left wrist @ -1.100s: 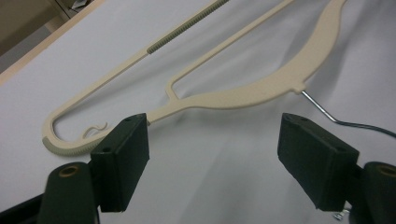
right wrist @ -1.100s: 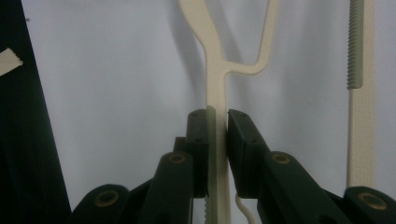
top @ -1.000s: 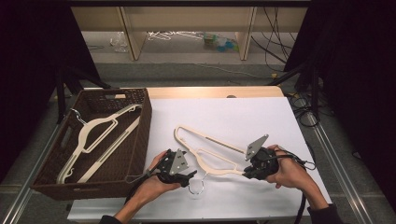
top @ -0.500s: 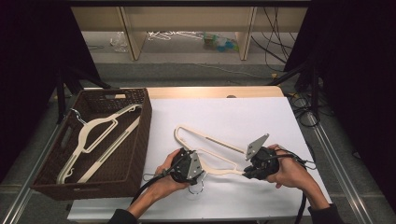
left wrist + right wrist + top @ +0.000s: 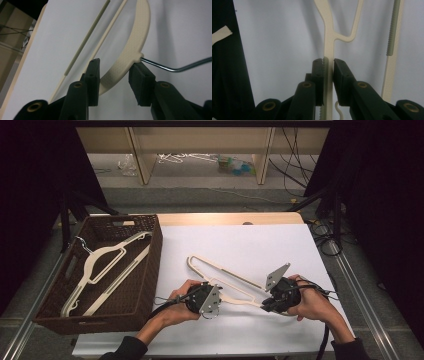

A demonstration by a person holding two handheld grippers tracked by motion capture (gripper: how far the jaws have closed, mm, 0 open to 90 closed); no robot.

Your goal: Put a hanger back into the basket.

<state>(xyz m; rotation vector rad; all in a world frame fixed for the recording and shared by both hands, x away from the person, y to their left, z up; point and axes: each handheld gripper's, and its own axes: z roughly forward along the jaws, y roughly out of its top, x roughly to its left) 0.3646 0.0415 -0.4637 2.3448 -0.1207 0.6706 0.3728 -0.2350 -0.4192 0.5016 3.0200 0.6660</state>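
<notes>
A cream plastic hanger [image 5: 215, 267] with a metal hook [image 5: 175, 68] lies on the white table [image 5: 260, 245]. My left gripper [image 5: 212, 301] is at the hanger's middle. In the left gripper view its jaws [image 5: 116, 70] have just been closing around the curved neck [image 5: 125, 57] where the hook enters, and both pads now meet it. My right gripper [image 5: 267, 302] is at the hanger's right end. In the right gripper view it [image 5: 328, 62] is shut on the thin cream arm [image 5: 328, 37], which runs straight up from between the pads.
A dark wicker basket [image 5: 150, 270] stands at the table's left and holds another cream hanger [image 5: 107, 257]. The table's wooden far edge [image 5: 225, 218] lies beyond the white sheet. Shelving and cables sit on the floor behind.
My left gripper has moved right to the hanger's neck, and its jaws have closed in on it. The right gripper and the hanger's right end have stayed put.
</notes>
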